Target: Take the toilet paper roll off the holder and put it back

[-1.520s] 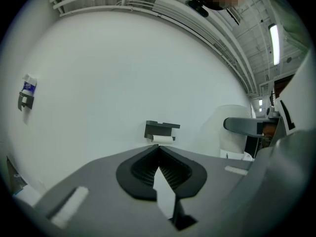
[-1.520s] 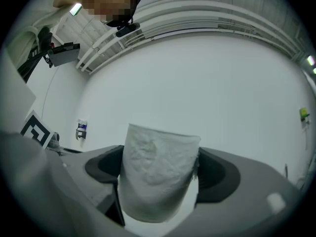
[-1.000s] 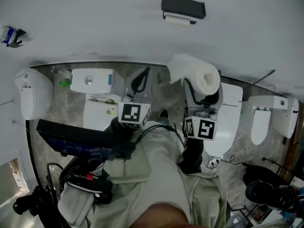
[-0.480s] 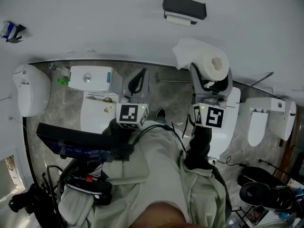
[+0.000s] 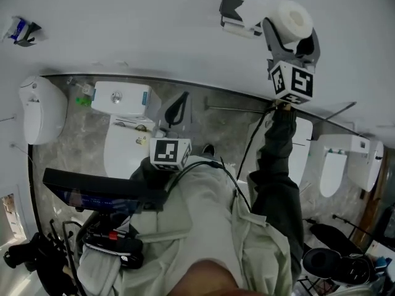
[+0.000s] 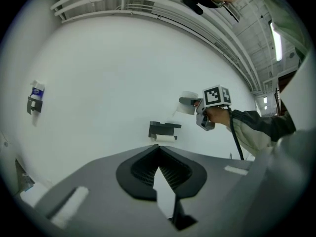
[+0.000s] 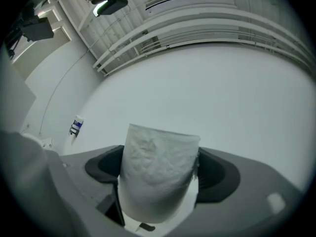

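In the head view my right gripper [image 5: 290,29] is raised high against the white wall, shut on the white toilet paper roll [image 5: 289,14]. A loose sheet of the roll hangs left over the dark wall holder [image 5: 229,8], partly hiding it. The right gripper view shows the roll [image 7: 159,169] upright between the jaws, filling the gap, with bare wall behind. My left gripper [image 5: 179,106] stays low near my body, its jaws together and holding nothing. From the left gripper view [image 6: 159,149], the holder [image 6: 164,129] is ahead on the wall, with the roll [image 6: 187,105] up and right of it.
Below the wall stand a toilet with a white tank [image 5: 120,98], a white wall unit [image 5: 40,110] at the left and another white fixture [image 5: 336,162] at the right. A small blue-labelled item [image 5: 21,28] hangs on the wall at far left. Dark equipment [image 5: 92,190] sits by my left side.
My right gripper has risen with the roll from chest height up to the wall, right of the holder. The left gripper has hardly moved.
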Demonstrator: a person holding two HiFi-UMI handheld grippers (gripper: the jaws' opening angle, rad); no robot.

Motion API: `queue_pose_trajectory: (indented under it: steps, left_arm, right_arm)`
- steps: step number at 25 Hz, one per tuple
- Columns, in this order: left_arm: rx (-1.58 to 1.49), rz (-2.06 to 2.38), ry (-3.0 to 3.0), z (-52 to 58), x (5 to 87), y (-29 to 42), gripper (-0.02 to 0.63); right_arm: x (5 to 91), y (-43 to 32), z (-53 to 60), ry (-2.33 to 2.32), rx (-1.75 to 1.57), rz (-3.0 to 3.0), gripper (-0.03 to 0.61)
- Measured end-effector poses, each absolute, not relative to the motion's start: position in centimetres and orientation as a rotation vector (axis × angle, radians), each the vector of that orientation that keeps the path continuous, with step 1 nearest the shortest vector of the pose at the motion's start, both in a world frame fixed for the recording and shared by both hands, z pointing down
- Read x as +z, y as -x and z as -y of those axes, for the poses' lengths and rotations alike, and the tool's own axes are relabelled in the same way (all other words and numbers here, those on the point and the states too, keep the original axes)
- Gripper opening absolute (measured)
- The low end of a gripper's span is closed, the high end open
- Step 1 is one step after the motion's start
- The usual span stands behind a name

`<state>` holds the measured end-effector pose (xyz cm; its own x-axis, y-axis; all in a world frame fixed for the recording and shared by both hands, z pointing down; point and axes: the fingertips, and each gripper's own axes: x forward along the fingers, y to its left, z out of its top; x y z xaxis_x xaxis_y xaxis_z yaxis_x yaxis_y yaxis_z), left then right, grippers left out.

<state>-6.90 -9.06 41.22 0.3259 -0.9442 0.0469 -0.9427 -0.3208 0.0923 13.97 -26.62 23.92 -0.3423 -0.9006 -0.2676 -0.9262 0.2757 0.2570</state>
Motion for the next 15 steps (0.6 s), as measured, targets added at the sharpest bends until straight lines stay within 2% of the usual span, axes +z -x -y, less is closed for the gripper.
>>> queue_pose_trajectory:
  steps: [8,15]
  left_arm:
    - [-0.013,1.872,-2.399,8.7,41.1,9.7,0.008]
    - [-0.009,1.937,-2.347,9.1,41.1,11.7,0.008]
  right_arm:
    - [25.0,-11.3,34.4,1.782,0.577,-2.568,0.445]
    - [28.7,-10.2,37.6,1.796,0.432,-2.6,0.445]
